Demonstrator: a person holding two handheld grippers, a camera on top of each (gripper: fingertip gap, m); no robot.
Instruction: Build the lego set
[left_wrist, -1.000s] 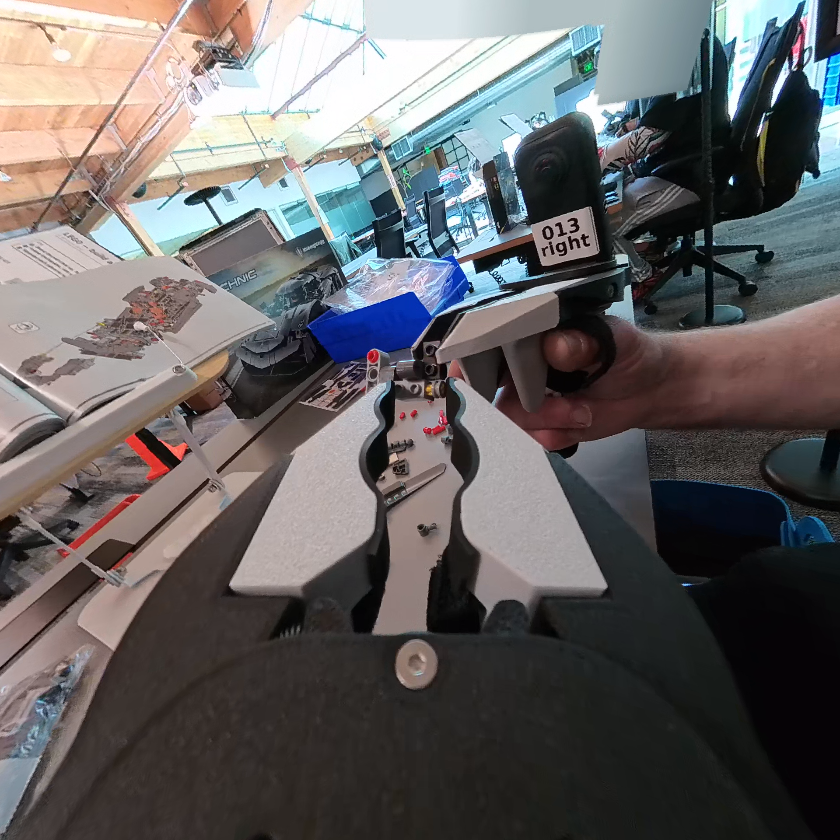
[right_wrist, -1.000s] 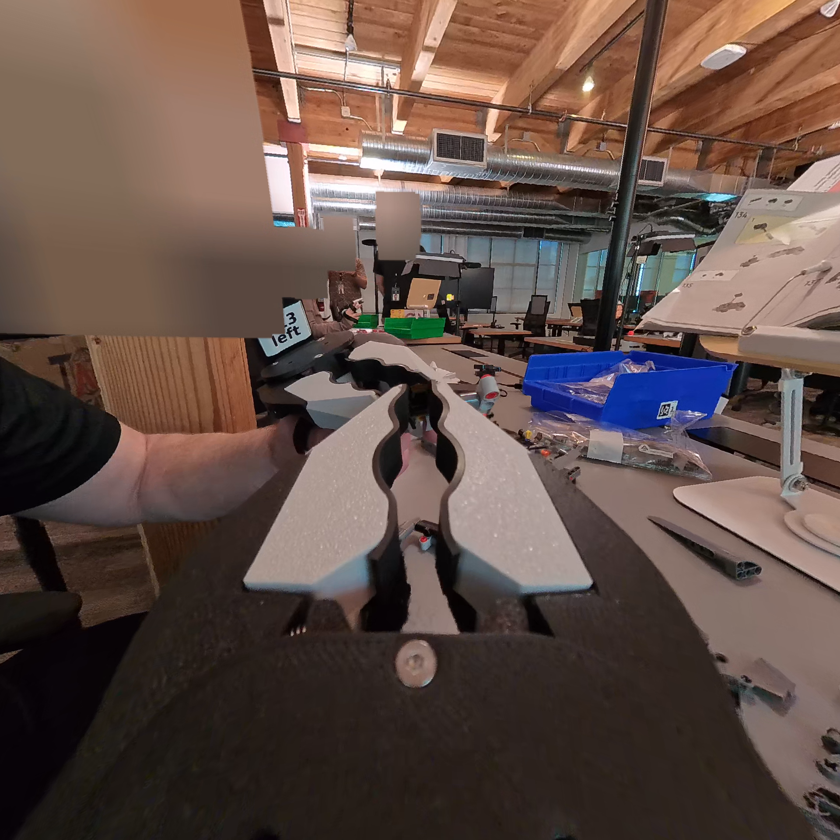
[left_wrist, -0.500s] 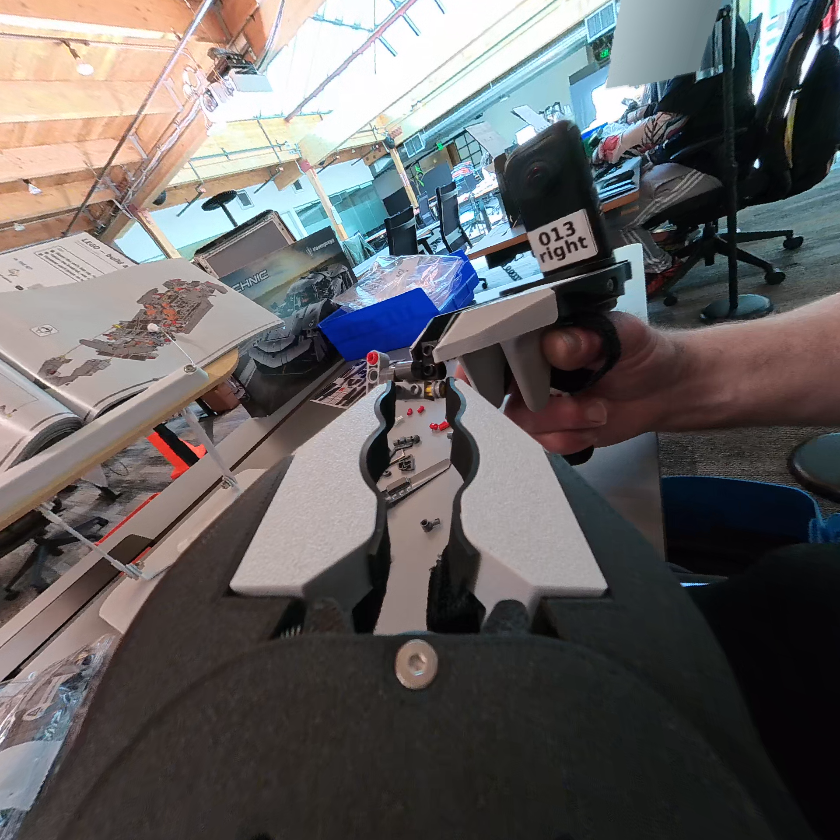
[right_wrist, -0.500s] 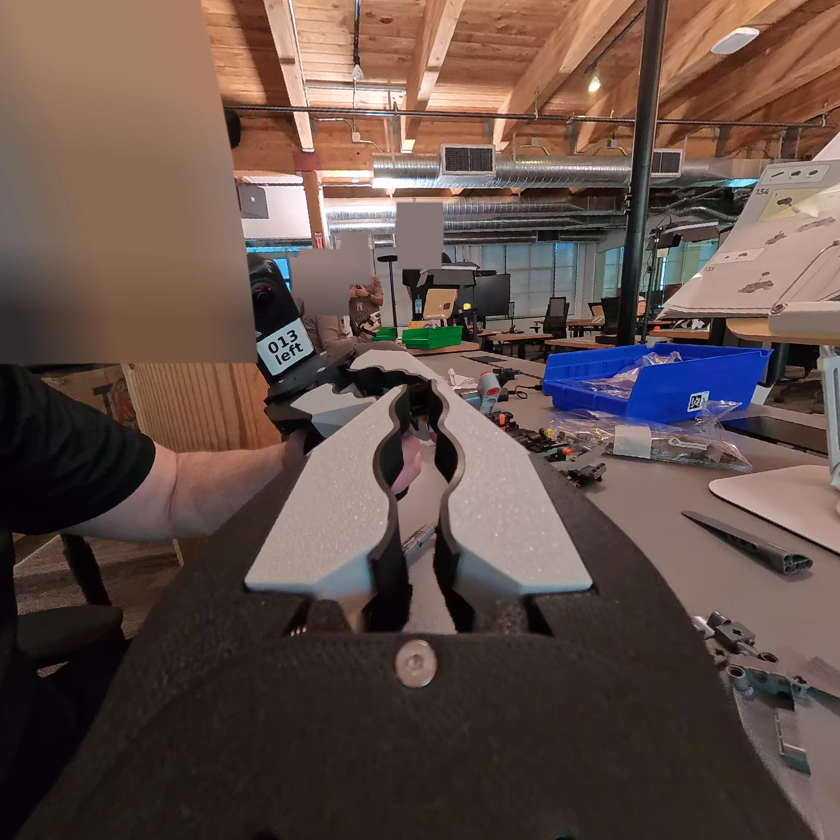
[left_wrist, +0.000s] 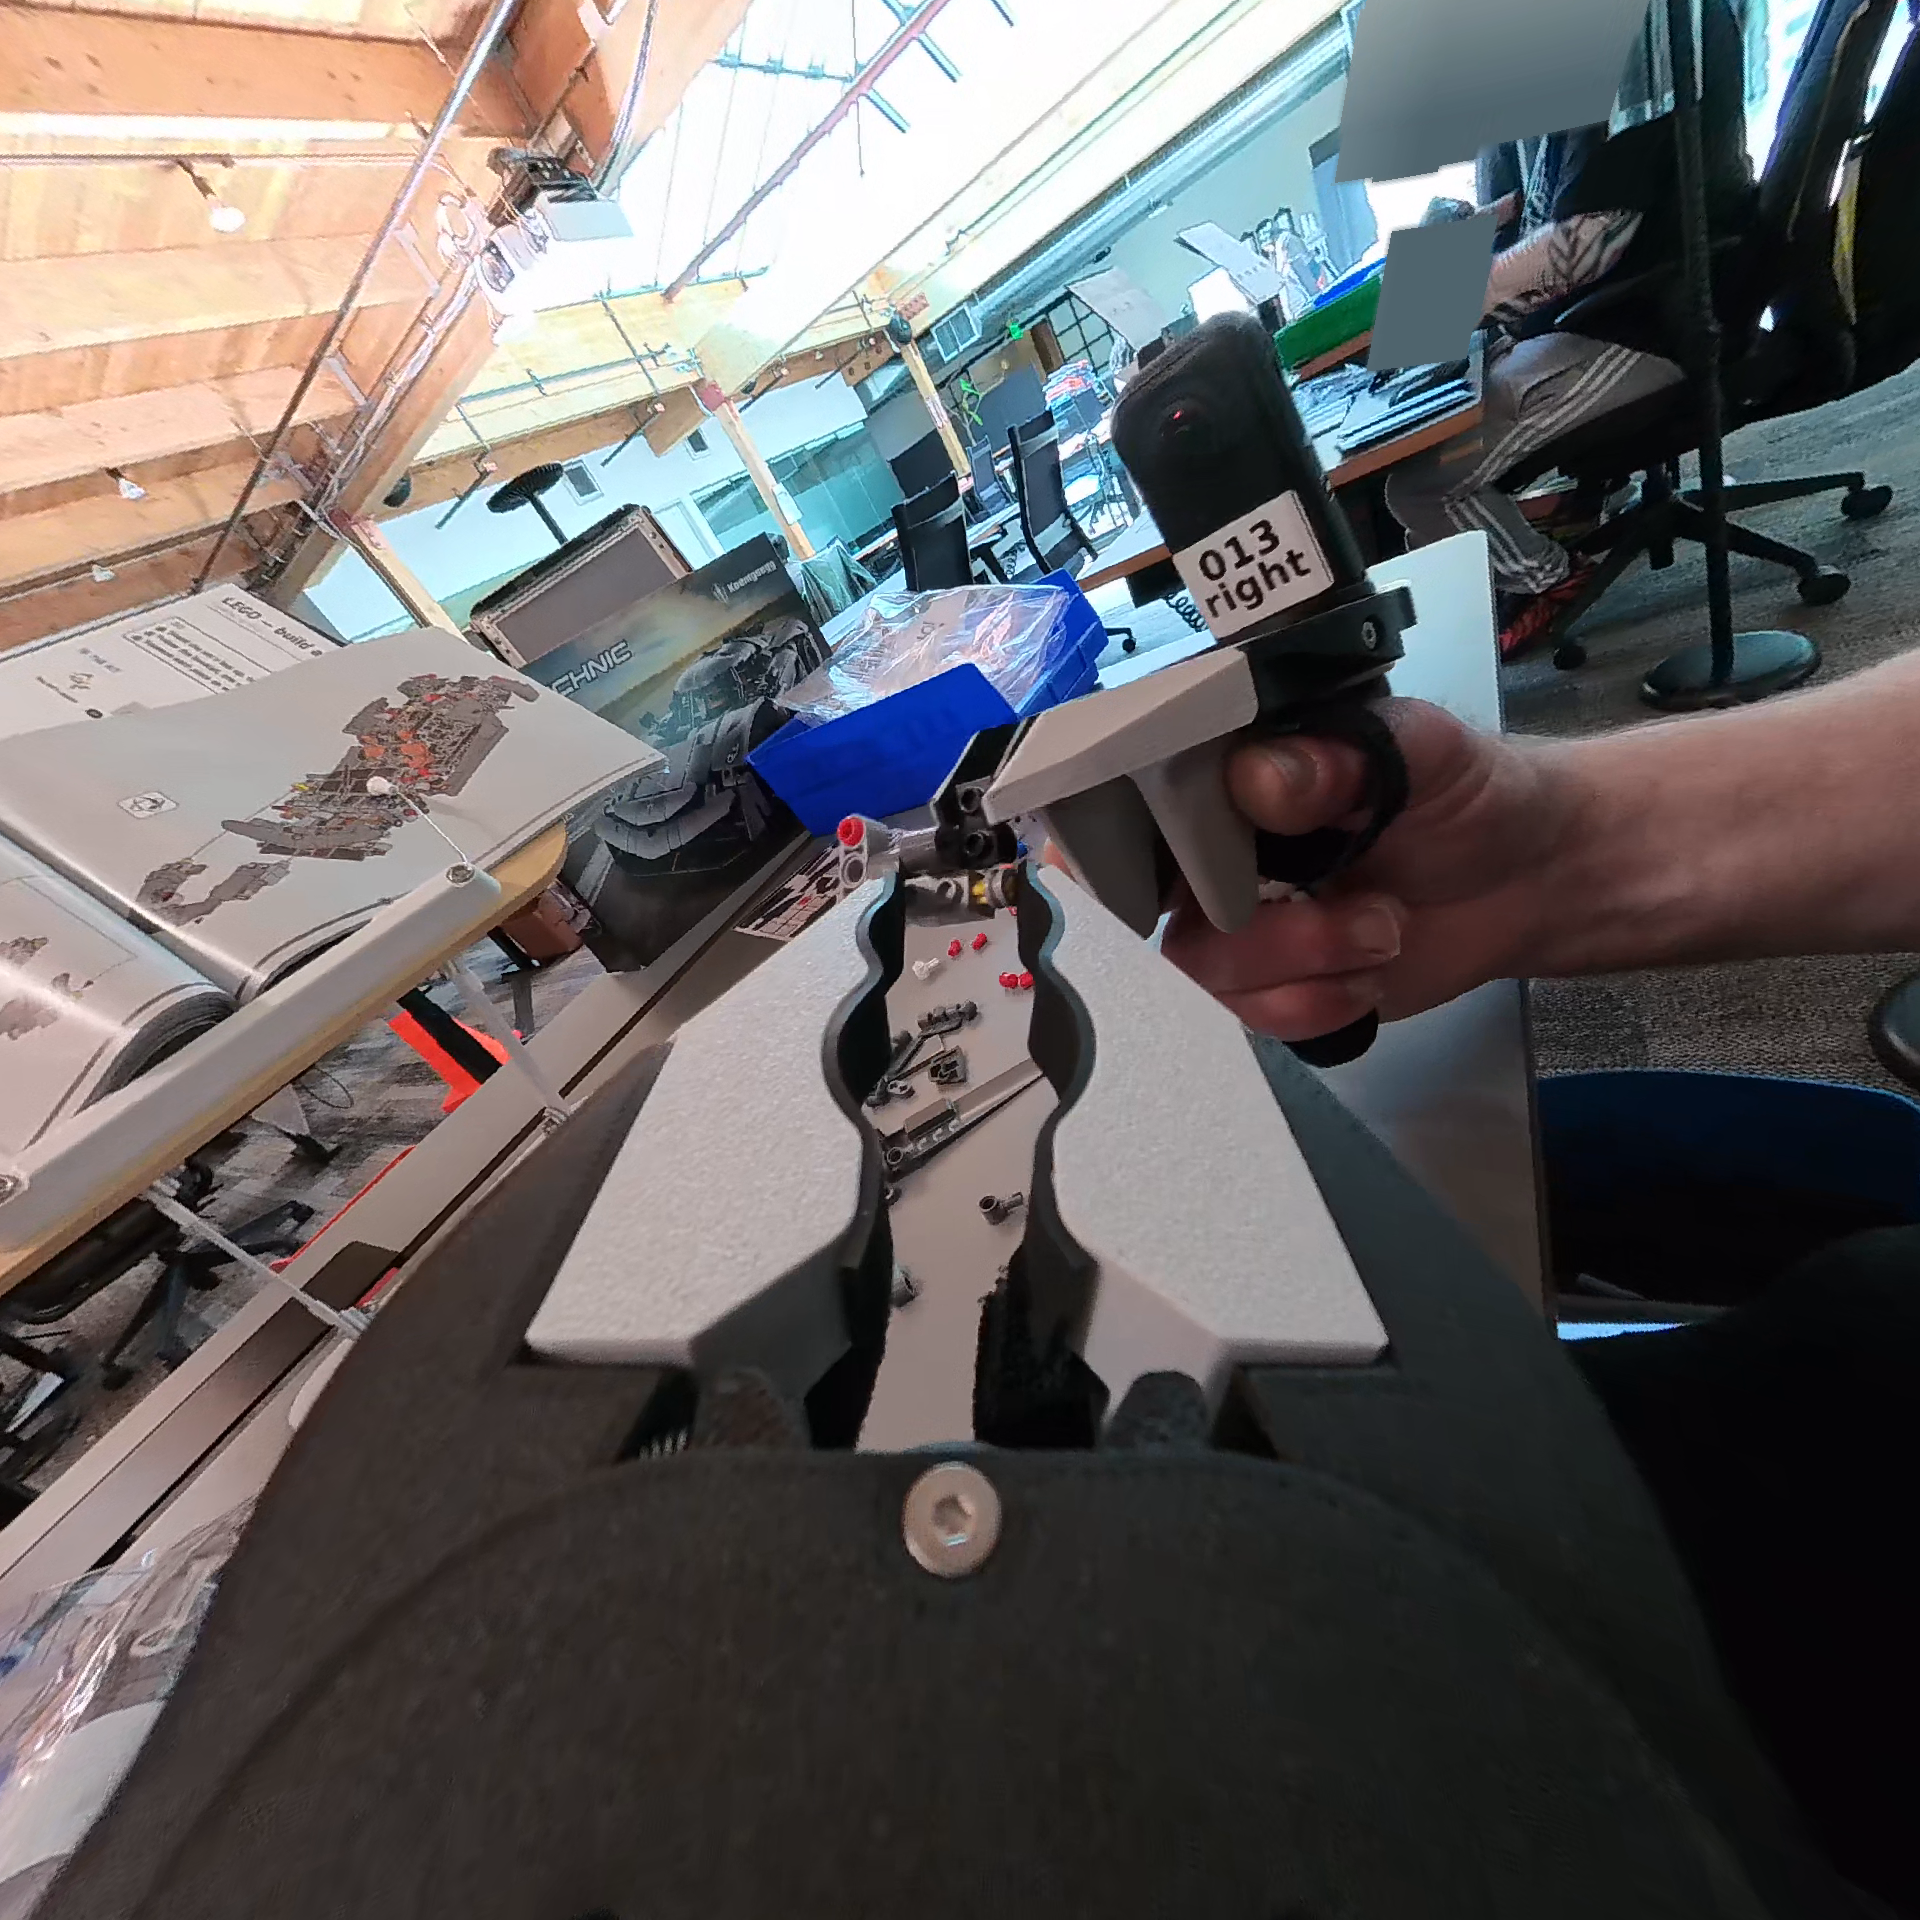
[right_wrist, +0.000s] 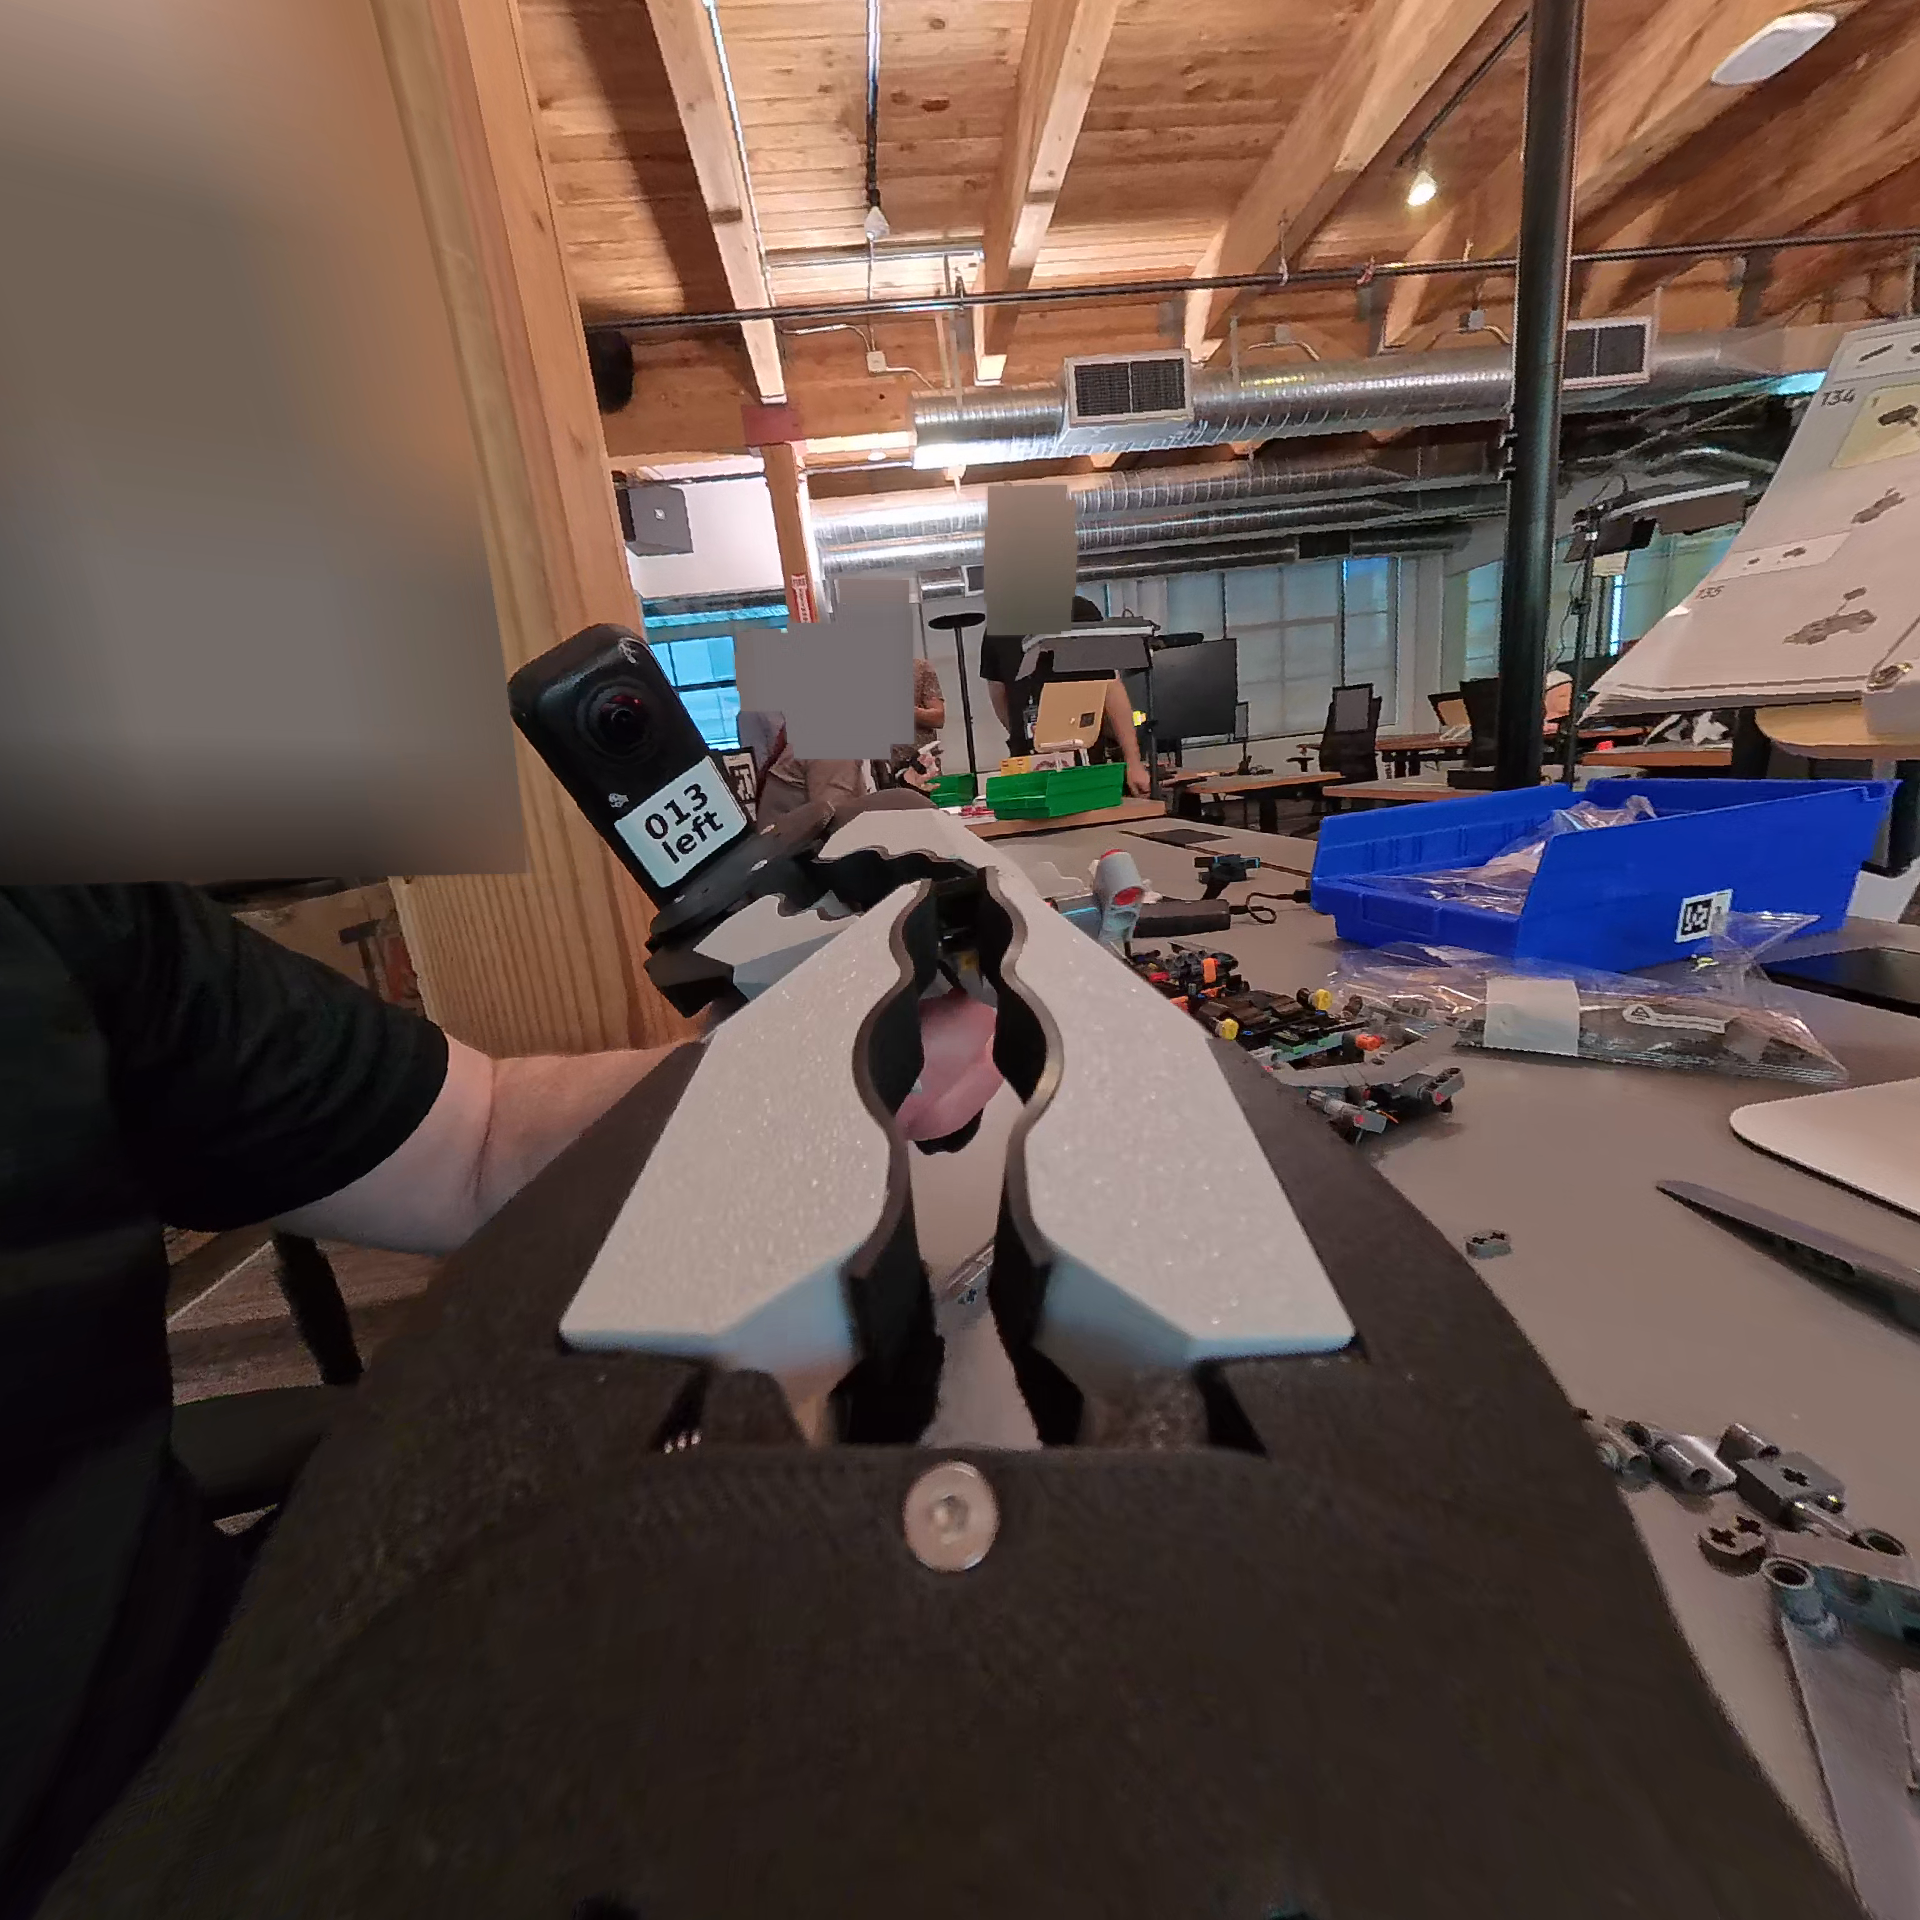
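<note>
My left gripper (left_wrist: 961, 894) is shut on the grey lower part of a small brick assembly (left_wrist: 940, 878) that has a yellow piece and a red pin (left_wrist: 852, 831) sticking out to the left. My right gripper (left_wrist: 971, 805) comes in from the right, held by a hand (left_wrist: 1403, 862). It is shut on the black holed block (left_wrist: 966, 821) at the top of the same assembly. In the right wrist view my right gripper (right_wrist: 954, 914) pinches the black block (right_wrist: 956, 904), with the left gripper's fingers (right_wrist: 894, 836) just beyond. The assembly is held above the grey table (left_wrist: 790, 997).
Loose small parts (left_wrist: 935, 1049) lie on the table below. A blue bin (right_wrist: 1600, 873), a bag of parts (right_wrist: 1621, 1008) and a part-built model (right_wrist: 1299, 1008) are to the right. An open instruction booklet (left_wrist: 312, 769) on a stand is to the left. More grey parts (right_wrist: 1766, 1496) lie nearby.
Both grippers have risen and tilted together with the assembly between them. Both grasps have held, and the left gripper's camera has come into the right view.
</note>
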